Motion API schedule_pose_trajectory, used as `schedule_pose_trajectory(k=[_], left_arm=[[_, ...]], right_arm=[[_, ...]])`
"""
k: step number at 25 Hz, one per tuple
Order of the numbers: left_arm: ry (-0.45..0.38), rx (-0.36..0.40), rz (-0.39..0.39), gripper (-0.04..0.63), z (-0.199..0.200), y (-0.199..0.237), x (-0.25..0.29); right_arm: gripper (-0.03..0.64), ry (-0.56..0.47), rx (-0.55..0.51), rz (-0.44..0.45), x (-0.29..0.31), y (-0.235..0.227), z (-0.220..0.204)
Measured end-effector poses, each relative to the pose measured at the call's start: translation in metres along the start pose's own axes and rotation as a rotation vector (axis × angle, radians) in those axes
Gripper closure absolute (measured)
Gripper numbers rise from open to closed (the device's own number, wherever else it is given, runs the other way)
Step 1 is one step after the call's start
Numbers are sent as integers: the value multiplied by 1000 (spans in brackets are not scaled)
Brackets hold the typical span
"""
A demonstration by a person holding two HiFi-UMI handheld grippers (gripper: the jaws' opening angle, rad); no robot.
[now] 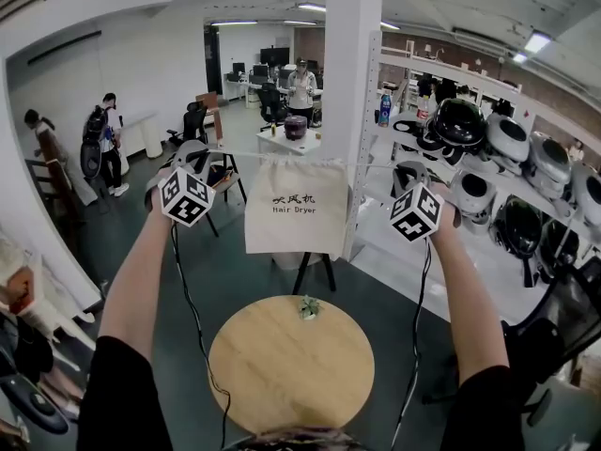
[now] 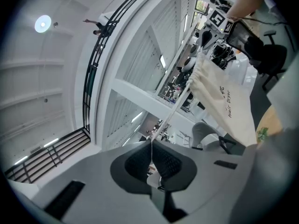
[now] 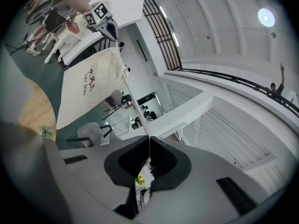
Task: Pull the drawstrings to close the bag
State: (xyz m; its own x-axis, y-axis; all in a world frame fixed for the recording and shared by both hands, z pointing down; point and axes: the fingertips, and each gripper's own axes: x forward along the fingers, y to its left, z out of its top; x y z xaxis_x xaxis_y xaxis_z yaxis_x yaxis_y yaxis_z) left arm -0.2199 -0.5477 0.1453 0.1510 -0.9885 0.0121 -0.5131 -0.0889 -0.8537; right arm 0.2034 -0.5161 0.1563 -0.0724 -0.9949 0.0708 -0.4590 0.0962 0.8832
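A cream drawstring bag [image 1: 296, 207] with dark print hangs in the air above the round table, held up by its two strings pulled taut to either side. My left gripper [image 1: 208, 156] is shut on the left drawstring [image 2: 173, 111], which runs straight out of its closed pads [image 2: 152, 141] to the bag [image 2: 224, 97]. To the bag's right, my right gripper [image 1: 406, 169] is shut on the right drawstring [image 3: 135, 108], pinched at the pads [image 3: 149, 139]. The bag [image 3: 91, 85] shows a bunched, gathered mouth in both gripper views.
A round wooden table [image 1: 291, 363] stands below, with a small green sprig [image 1: 308, 306] at its far edge. A white pillar [image 1: 352, 83] rises behind the bag. Shelves of helmets [image 1: 507, 139] line the right. People and chairs are at the back left.
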Motion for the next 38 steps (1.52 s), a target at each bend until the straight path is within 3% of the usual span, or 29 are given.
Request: schedule_pose_trajectory(k=[38], left_arm=[[22,-30,-7,575,-2,-2,1]], right_arm=[[611,-14,-36,10,1,5,-7]])
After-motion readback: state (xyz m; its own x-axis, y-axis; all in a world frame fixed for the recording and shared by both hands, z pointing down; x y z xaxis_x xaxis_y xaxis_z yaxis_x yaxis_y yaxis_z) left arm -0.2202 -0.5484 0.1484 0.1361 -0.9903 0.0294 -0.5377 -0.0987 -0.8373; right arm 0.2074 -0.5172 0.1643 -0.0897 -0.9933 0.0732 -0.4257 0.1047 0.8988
